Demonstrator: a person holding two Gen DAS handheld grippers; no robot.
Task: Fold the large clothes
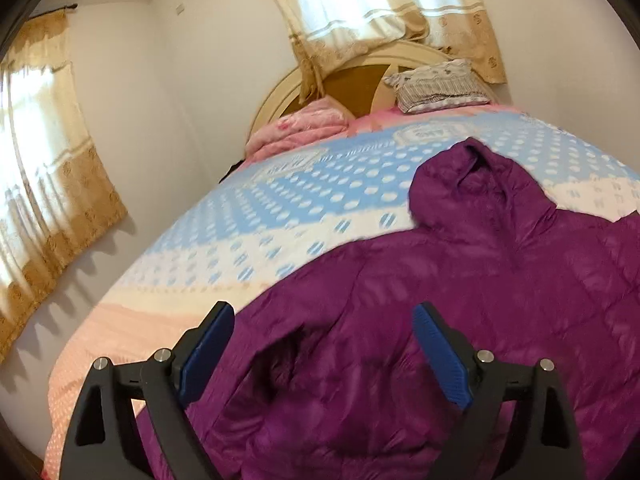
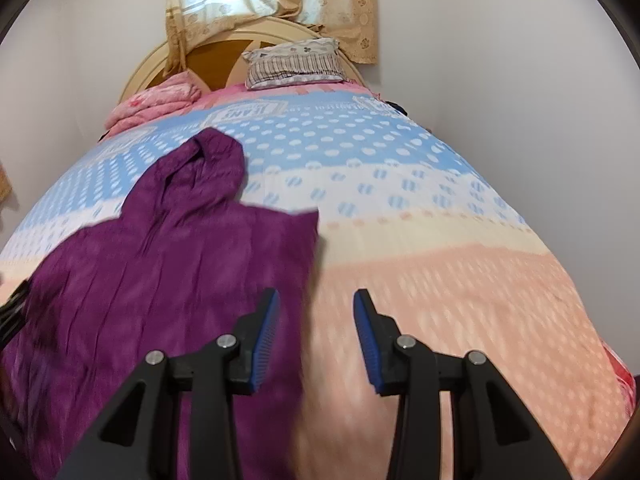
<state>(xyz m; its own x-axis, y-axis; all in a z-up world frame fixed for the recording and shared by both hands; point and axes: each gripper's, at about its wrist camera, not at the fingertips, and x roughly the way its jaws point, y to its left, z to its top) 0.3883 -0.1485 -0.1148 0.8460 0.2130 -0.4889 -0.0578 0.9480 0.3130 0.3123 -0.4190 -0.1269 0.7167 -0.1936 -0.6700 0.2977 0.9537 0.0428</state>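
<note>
A purple hooded padded jacket lies spread on the bed, hood pointing toward the headboard. In the left wrist view my left gripper is open and empty, held above the jacket's left part near a sleeve opening. In the right wrist view the jacket fills the left half; its right edge looks folded inward. My right gripper is open and empty, above the jacket's right edge and the bedspread. The left gripper's black body shows at the left edge of the right wrist view.
The bed has a blue, white and peach dotted spread. A folded pink blanket and a striped pillow lie by the rounded headboard. Curtained windows and walls stand close on both sides.
</note>
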